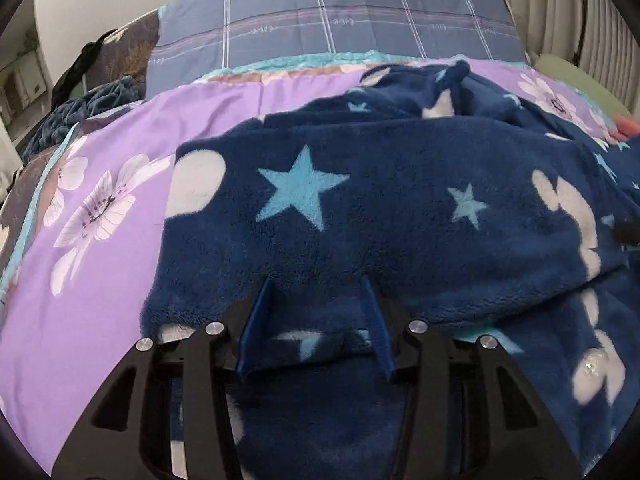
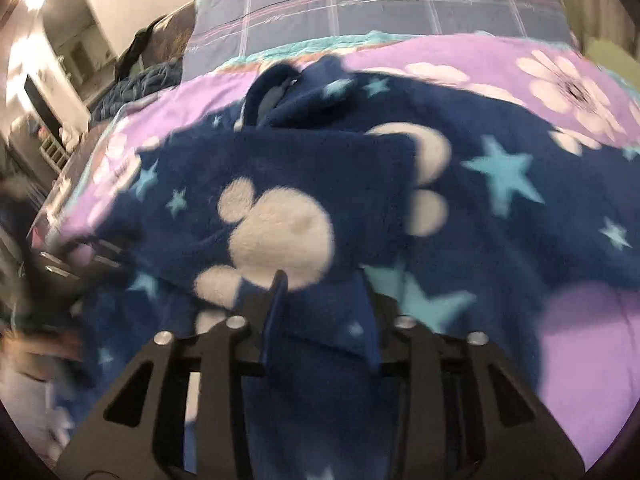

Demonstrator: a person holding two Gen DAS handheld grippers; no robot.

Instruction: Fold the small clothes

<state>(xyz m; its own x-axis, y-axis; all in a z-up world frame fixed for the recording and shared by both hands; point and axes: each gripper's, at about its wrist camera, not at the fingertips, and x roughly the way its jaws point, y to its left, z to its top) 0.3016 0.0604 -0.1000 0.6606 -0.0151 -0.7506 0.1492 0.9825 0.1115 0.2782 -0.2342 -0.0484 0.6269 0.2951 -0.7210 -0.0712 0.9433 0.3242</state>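
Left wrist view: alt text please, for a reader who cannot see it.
The left gripper, its blue fingers apart, sits over the near edge of a navy fleece garment printed with light-blue stars and white shapes. The garment lies on a purple floral bedspread, with a grey plaid pillow behind.

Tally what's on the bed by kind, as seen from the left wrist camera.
Navy fleece garment with stars: 1
Purple floral bedcover: 1
Grey-blue plaid pillow: 1
Dark teal bundled cloth, at the left edge: 1
Total: 4
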